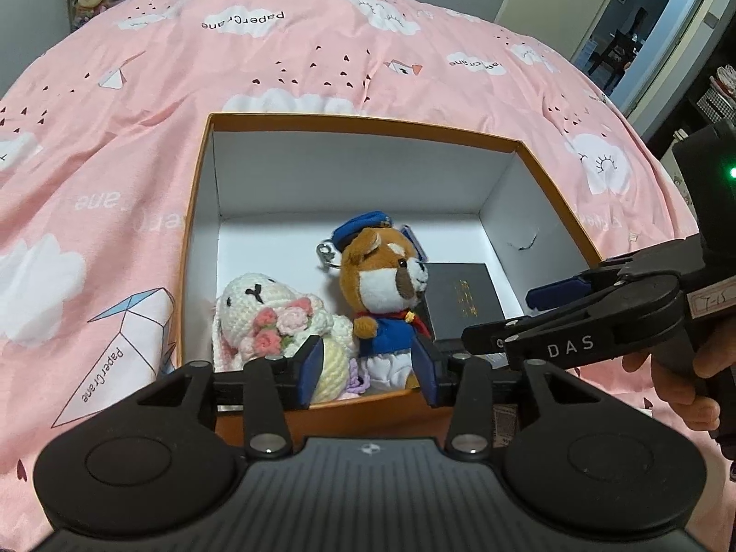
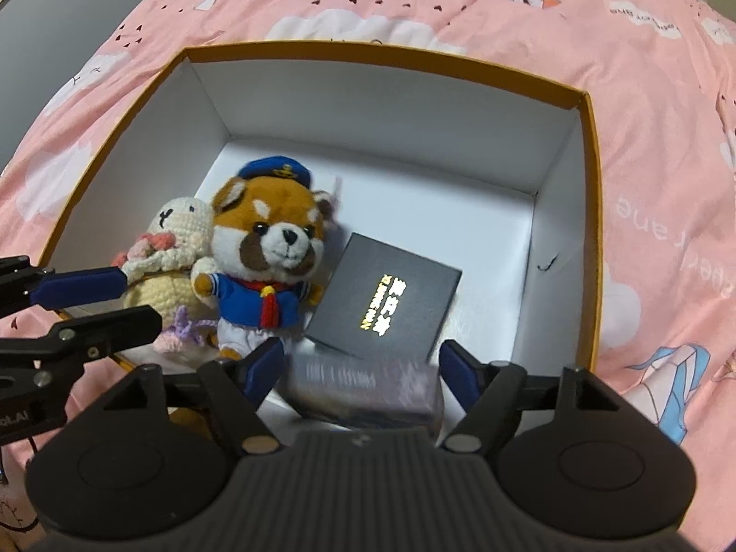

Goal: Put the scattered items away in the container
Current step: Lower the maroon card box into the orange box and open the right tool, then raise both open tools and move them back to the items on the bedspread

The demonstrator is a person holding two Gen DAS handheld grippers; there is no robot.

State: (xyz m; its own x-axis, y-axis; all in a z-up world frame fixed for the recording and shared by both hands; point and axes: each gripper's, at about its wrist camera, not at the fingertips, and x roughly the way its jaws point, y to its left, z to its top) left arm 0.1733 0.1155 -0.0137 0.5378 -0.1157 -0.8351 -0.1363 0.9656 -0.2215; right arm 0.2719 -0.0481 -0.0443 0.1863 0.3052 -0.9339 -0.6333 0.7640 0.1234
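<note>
A blurry purple pack (image 2: 368,391) is seen between the wide-apart fingers of the right gripper (image 2: 363,368), just inside the near wall of the orange box (image 2: 593,193), so it looks dropped there beside the black case (image 2: 384,301) and toys, while the left gripper (image 1: 368,368), also spread apart and holding nothing, could be sent for more.

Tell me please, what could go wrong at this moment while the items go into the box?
1. The blurred purple packet between the right gripper fingers seems to be dropping; it may land tilted on the black square box with gold letters.
2. The open left gripper hangs just above the brown plush in blue sailor clothes and could knock it.
3. Both grippers crowd the orange cardboard box and might collide.
</note>
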